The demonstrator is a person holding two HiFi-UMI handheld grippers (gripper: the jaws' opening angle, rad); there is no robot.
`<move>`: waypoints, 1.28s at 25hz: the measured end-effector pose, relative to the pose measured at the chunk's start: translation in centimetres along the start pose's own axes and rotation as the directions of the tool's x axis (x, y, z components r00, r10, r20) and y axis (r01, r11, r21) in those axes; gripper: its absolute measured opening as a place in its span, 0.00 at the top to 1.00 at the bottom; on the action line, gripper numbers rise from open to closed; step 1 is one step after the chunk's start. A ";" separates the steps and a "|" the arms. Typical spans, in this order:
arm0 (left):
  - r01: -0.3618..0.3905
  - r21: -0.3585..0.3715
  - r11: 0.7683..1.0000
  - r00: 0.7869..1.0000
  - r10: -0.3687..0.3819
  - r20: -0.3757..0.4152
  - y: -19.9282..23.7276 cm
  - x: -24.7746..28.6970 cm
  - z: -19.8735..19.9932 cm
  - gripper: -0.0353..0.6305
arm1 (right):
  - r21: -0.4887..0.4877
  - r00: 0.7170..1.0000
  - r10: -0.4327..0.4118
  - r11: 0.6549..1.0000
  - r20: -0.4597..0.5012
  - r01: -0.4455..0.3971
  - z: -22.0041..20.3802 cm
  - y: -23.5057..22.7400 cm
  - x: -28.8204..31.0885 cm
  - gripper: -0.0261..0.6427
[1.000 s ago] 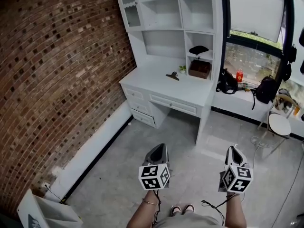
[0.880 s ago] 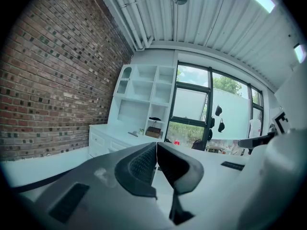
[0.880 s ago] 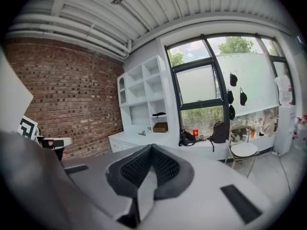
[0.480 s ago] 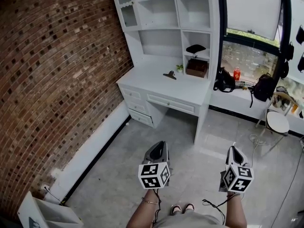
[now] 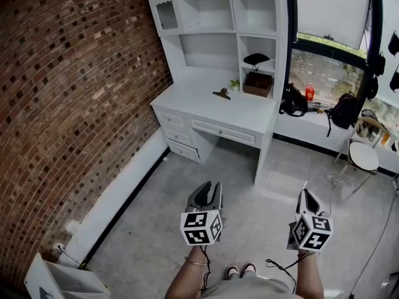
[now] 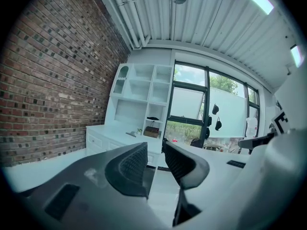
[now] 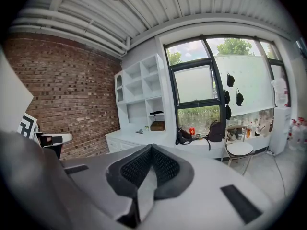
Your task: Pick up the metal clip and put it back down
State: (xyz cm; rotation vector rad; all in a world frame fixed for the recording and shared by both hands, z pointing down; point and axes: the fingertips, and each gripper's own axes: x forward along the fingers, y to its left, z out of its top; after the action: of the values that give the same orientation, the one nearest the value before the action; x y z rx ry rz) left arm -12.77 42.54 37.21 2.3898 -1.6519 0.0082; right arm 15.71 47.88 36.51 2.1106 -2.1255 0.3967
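Caution: left gripper (image 5: 208, 186) (image 6: 154, 157) just opening, empty; right gripper (image 5: 306, 195) (image 7: 151, 150) clenched; metal clip (image 5: 221, 93) far at 12 o'clock; closing early would miss it.

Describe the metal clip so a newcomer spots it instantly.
Find the white desk beside the brick wall. The metal clip lies on its top, just left of a small plant in the head view. It is the only dark, low thing on the open desktop.
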 end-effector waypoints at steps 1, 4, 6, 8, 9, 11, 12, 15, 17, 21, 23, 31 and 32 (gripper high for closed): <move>0.006 0.004 1.000 1.000 -0.006 -0.005 0.1 0.1 0.0 0.77 | 0.000 1.000 -0.001 1.000 -0.004 0.001 -0.1 0.1 0.1 0.96; 0.029 0.002 1.000 0.999 -0.029 -0.014 0.4 0.4 0.0 0.71 | 0.000 1.000 -0.005 1.000 -0.016 0.005 -0.6 0.4 0.3 0.96; 0.037 0.000 0.999 0.999 -0.037 -0.018 0.7 0.5 -0.1 0.68 | -0.001 1.000 -0.010 1.000 -0.018 0.010 -0.8 0.6 0.4 0.96; 0.046 -0.002 0.999 0.999 -0.046 -0.021 1.0 0.7 -0.4 0.65 | -0.001 1.000 -0.016 1.000 -0.019 0.016 -0.8 0.8 0.5 0.96; 0.050 -0.004 0.999 0.998 -0.050 -0.022 1.2 0.7 -0.5 0.64 | -0.002 1.000 -0.019 1.000 -0.019 0.019 -0.8 0.9 0.6 0.96; 0.054 -0.009 0.999 0.998 -0.054 -0.026 1.5 0.7 -0.7 0.62 | -0.003 1.000 -0.020 1.000 -0.019 0.020 -0.8 1.1 0.7 0.96; 0.054 -0.010 0.998 0.998 -0.055 -0.028 1.6 0.8 -0.8 0.62 | -0.002 1.000 -0.019 1.000 -0.019 0.019 -0.8 1.2 0.8 0.96; 0.050 -0.008 0.999 0.998 -0.050 -0.034 1.8 0.9 -0.9 0.61 | 0.013 1.000 -0.017 1.000 -0.021 0.017 -0.8 1.4 1.1 0.96; 0.044 -0.006 0.999 0.998 -0.044 -0.037 2.0 1.1 -1.0 0.61 | 0.013 0.999 -0.020 1.000 -0.031 0.020 -1.1 1.3 1.4 0.96; 0.028 -0.005 1.000 0.998 -0.029 -0.051 2.9 1.7 -1.3 0.61 | 0.030 0.999 -0.014 0.999 -0.050 0.015 -1.9 1.2 2.7 0.96; 0.016 -0.010 1.000 0.999 -0.017 -0.050 3.3 2.5 -1.3 0.61 | 0.036 0.998 -0.009 0.999 -0.054 0.011 -2.0 1.0 3.6 0.96; -0.016 -0.021 1.000 0.999 0.015 -0.044 3.9 8.5 -0.7 0.61 | 0.040 0.998 0.005 0.999 -0.060 -0.003 -0.6 -1.5 9.7 0.96; -0.015 -0.020 1.000 0.999 0.015 -0.045 3.8 9.5 -0.6 0.61 | 0.041 0.998 0.006 0.999 -0.056 -0.004 -0.1 -1.9 10.7 0.96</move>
State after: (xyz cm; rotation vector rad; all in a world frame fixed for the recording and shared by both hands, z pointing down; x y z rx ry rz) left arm -12.75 32.63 39.83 2.3452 -1.6422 0.0468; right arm 17.40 37.64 39.65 2.0901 -2.1103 0.4988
